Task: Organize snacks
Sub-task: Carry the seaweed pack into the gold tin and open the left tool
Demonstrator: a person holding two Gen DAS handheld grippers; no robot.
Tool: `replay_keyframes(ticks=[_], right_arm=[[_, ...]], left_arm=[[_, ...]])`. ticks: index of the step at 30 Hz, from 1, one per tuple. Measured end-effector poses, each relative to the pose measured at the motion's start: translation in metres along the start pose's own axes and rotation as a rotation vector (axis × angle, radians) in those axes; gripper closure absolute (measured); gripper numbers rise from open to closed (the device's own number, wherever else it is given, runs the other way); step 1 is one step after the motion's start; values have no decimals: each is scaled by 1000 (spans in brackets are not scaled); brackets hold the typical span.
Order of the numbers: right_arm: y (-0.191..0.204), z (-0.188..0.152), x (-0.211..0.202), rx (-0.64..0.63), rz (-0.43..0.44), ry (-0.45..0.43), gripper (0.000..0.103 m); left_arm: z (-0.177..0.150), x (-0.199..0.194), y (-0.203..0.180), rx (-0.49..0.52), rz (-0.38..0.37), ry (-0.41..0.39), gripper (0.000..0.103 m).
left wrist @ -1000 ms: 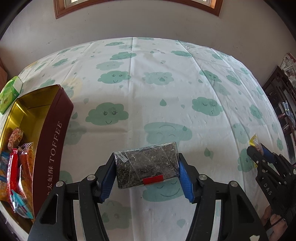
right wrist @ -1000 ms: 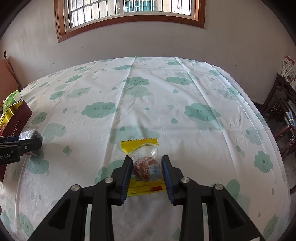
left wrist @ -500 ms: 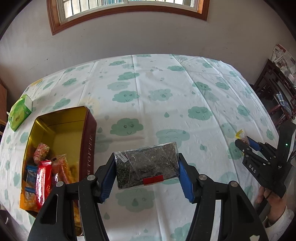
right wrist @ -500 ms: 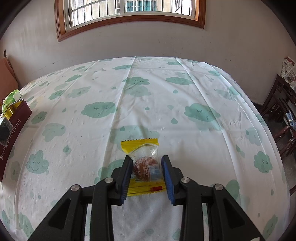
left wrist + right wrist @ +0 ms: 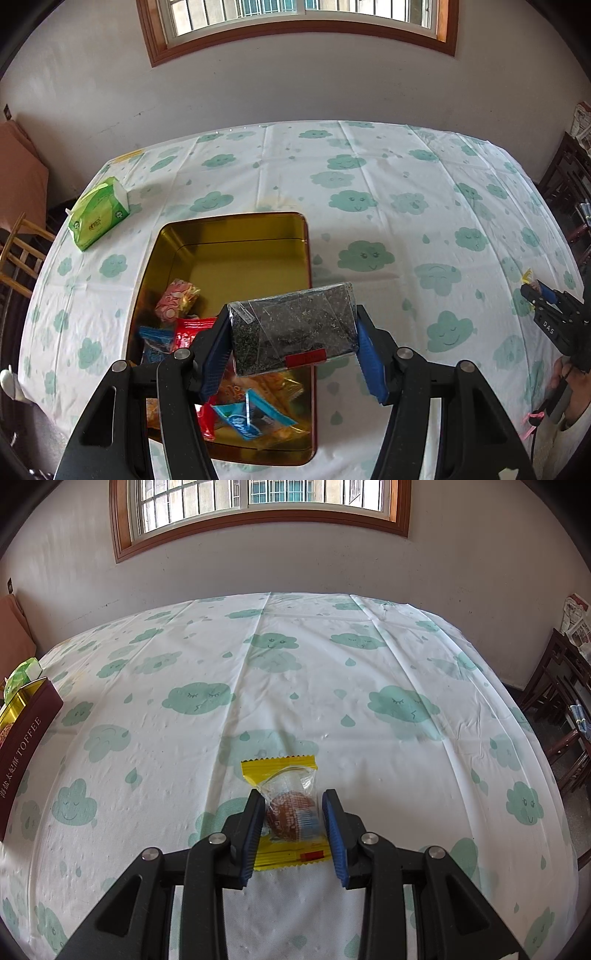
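Between the jaws of the left gripper [image 5: 293, 332] sits a flat dark packet [image 5: 293, 330], looks like seaweed or sesame brittle in clear wrap with a little red tab, clamped across its short ends and held up in the air. Below and slightly left of those jaws is the open toffee tin [image 5: 236, 236], gold inside, with a heap of snack packs [image 5: 236, 398] piled at the end nearest the gripper and bare gold bottom at the end beyond the jaws.

If it were me, I'd carry the packet a bit forward past the jaw tips and left, so it hangs over that bare stretch rather than over the pile. Right now roughly half of it looks to hang outside the tin's right wall, so letting go here would probably tip it onto the rim or the desk [image 5: 406, 184]. Keep it level, lower it close to the bottom, then ease the jaws apart. It's stiff and flat, so it should drop clean.

Over on the right gripper [image 5: 293, 821], the jaws are pinched onto a yellow-edged wrapped cake [image 5: 290, 808], which reaches out beyond their tips just above the tablecloth, maybe resting on it, hard to say. That one can just wait its turn, well right of the tin.
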State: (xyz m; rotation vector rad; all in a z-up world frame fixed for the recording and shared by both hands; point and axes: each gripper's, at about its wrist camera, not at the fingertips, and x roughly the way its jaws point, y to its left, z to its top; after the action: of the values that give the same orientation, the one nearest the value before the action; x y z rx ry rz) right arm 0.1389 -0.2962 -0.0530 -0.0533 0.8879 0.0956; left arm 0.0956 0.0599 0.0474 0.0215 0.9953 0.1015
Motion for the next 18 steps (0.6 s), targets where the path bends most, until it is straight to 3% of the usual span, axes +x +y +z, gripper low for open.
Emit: replay_keyframes(ticks=[9,18], right_arm=[[0,0,0,0,-1,0,69],[0,0,0,-1,-2,0,69]], left_arm=[[-11,14,49,-55,69,28,46],[-23,35,67,-73,93,67,46]])
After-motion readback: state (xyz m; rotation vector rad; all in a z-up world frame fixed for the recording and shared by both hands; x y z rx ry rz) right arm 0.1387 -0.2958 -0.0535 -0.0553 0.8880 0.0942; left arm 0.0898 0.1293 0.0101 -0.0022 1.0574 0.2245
